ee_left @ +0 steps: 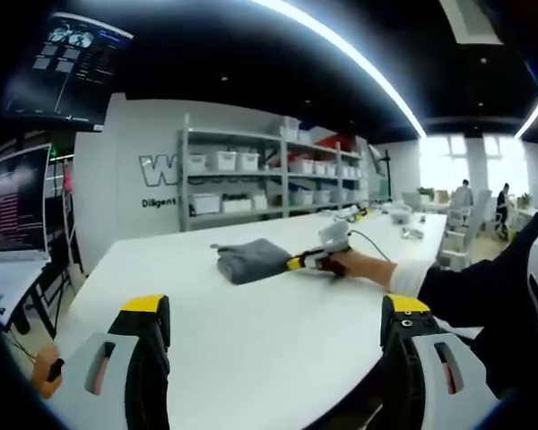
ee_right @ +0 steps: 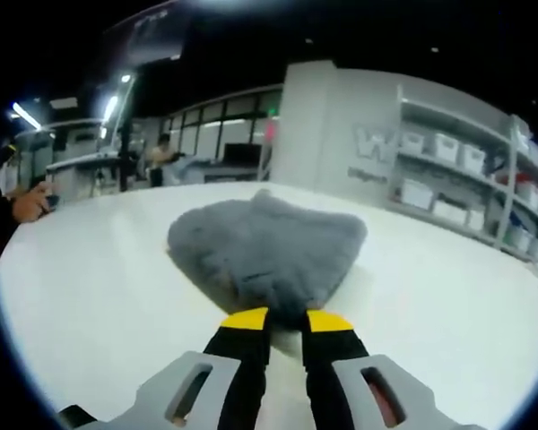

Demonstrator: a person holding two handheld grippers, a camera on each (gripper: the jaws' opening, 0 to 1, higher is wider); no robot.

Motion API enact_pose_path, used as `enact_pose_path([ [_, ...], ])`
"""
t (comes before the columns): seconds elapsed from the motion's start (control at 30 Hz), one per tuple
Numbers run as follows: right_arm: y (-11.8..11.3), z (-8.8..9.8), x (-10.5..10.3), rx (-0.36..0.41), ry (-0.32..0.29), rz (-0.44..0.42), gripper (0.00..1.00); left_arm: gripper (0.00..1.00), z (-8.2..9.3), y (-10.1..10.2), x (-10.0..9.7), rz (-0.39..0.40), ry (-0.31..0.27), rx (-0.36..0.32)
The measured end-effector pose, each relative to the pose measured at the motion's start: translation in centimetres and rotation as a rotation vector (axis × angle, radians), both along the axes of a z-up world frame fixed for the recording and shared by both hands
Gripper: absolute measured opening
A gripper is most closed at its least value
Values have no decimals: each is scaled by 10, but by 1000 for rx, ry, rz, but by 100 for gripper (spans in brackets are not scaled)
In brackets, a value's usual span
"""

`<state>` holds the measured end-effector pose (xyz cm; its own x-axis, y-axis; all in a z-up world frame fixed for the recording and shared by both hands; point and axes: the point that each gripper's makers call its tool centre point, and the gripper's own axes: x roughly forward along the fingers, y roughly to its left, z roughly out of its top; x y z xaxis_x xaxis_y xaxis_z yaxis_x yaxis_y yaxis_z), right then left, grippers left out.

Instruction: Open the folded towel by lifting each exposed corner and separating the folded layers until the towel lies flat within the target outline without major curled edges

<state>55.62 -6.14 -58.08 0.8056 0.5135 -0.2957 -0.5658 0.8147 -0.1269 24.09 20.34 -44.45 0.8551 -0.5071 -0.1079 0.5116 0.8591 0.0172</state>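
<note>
Across the lower two thirds of the left gripper view runs the white table (ee_left: pixel 251 340); at frame centre on it lies the folded grey towel (ee_left: pixel 251 260). Behind it, at upper centre, stands a grey shelving unit (ee_left: pixel 269 175) stocked with white bins.

The left gripper (ee_left: pixel 273 336) sits at the bottom of its view, jaws spread wide and empty, well apart from the towel. The right gripper (ee_right: pixel 285 321) enters the left gripper view from centre right, carried by a hand in a dark sleeve, its yellow tips at the towel's near edge.

From the right gripper view, the towel fills frame centre, directly ahead of the jaws. The yellow-tipped jaws stand nearly closed at the towel's nearest edge; whether they pinch fabric cannot be told. Judged from this, the right gripper is far nearer, and the towel's long axis runs roughly left-to-right across that frame.

Wall lettering (ee_left: pixel 159 202) at left centre reads "W…" above "Diligent"; the rest is hidden.
</note>
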Motion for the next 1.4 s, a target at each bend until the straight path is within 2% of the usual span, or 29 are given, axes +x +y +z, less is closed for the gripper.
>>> enact_pose_path([
  [0.43,3,0,-5,1,6,16,6,96,0,10,0,12,-1,-11],
  [0.8,8,1,-18,-37,-3,60,4,95,-1,9,1,10,-4,-11],
  [1.4,12,3,-31,-35,-4,83,4,94,-6,8,3,11,4,6],
])
